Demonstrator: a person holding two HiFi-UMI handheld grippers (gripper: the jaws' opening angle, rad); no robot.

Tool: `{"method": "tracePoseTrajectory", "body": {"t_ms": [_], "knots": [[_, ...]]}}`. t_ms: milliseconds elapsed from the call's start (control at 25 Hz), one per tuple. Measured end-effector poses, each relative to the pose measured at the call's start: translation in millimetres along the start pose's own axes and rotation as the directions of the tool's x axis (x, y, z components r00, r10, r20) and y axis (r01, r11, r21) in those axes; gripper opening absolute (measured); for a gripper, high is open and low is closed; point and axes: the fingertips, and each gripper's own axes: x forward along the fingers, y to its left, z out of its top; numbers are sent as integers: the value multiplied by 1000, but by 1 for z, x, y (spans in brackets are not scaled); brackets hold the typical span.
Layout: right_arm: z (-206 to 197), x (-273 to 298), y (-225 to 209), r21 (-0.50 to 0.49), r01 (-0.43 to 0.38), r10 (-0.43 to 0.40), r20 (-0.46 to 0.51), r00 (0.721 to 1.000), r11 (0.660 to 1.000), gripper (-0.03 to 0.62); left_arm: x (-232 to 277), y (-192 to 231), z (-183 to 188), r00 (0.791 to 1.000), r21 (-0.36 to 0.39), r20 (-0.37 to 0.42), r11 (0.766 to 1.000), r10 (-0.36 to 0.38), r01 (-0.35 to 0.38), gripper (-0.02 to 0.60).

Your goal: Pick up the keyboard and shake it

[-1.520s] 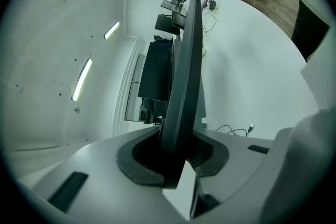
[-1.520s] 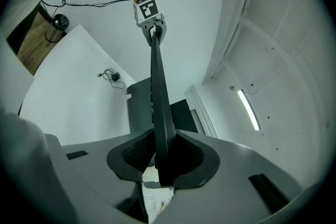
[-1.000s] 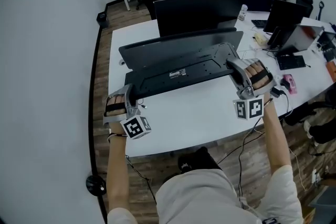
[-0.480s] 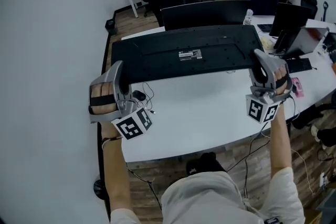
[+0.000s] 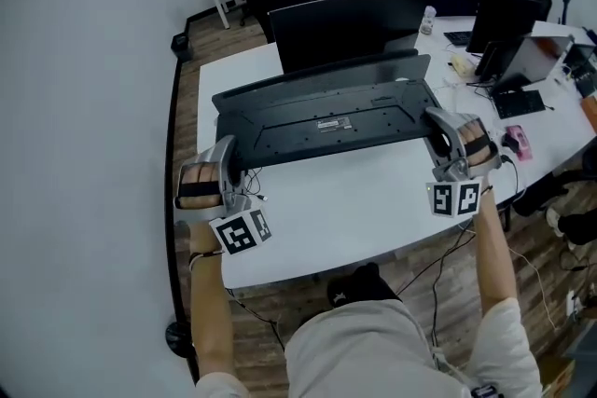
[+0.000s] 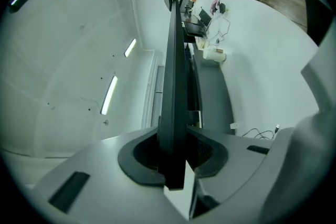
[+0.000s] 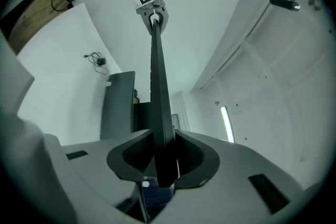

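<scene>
So the left tool (image 5: pixel 227 168) is pinching the keyboard (image 5: pixel 326 118) at its 9 o'clock end, and the right tool (image 5: pixel 438 130) is clamped on its 3 o'clock end. The keyboard's held above the surface (image 5: pixel 345 200), underside facing up, with a monitor (image 5: pixel 350 19) behind it at 12 o'clock.

The head view looks steeply down from above the person onto the tabletop (image 5: pixel 354 200), at middle range, with the left tongs (image 5: pixel 227 171) at 9 o'clock and the right tongs (image 5: pixel 440 137) at 3 o'clock of its frame. The left gripper view and the right gripper view each sit close behind their own jaws and sight along the edge-on keyboard (image 6: pixel 173 60), the opposite tongs showing at 12 o'clock at its far end. All three views share the keyboard, both tongs and the tabletop.
</scene>
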Motion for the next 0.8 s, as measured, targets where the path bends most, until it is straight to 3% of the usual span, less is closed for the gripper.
{"method": "tracePoseTrajectory", "body": {"t_ms": [120, 200, 280, 320, 360, 400, 440, 480, 560, 640, 720, 800], "knots": [[-4, 2, 48, 47, -152, 153, -1, 988, 987, 132, 0, -48, 0, 992, -8, 38, 993, -117, 118, 101], [-5, 1, 70, 98, -262, 261, 20, 965, 960, 133, -4, -73, 0, 972, -33, 97, 976, -213, 217, 101], [-6, -2, 88, 141, -386, 381, 62, 922, 912, 135, -8, -98, 1, 929, -45, 179, 940, -325, 337, 102], [-7, -4, 98, 156, -456, 447, 89, 890, 876, 135, -11, -112, 1, 894, -50, 223, 911, -389, 409, 102], [-8, -8, 108, 168, -529, 516, 117, 849, 832, 135, -17, -126, 1, 846, -57, 271, 869, -460, 491, 101], [-8, -13, 119, 182, -601, 584, 145, 799, 778, 135, -24, -140, 2, 783, -69, 323, 812, -531, 580, 102], [-7, -18, 128, 200, -670, 647, 175, 742, 715, 135, -33, -154, 2, 706, -88, 382, 737, -597, 671, 102], [-6, -25, 138, 221, -733, 703, 209, 680, 643, 135, -44, -166, 2, 618, -117, 444, 642, -649, 758, 101], [0, -42, 161, 269, -839, 789, 295, 539, 473, 135, -66, -186, 3, 440, -186, 573, 414, -691, 891, 98], [5, -60, 184, 310, -906, 826, 400, 398, 287, 135, -83, -197, 6, 299, -220, 688, 203, -661, 954, 98], [8, -73, 197, 338, -932, 809, 508, 296, 129, 135, -92, -204, 7, 206, -236, 776, 29, -596, 971, 98], [11, -79, 198, 364, -932, 746, 623, 236, -8, 133, -94, -212, 2, 154, -250, 845, -124, -512, 960, 98]]}}
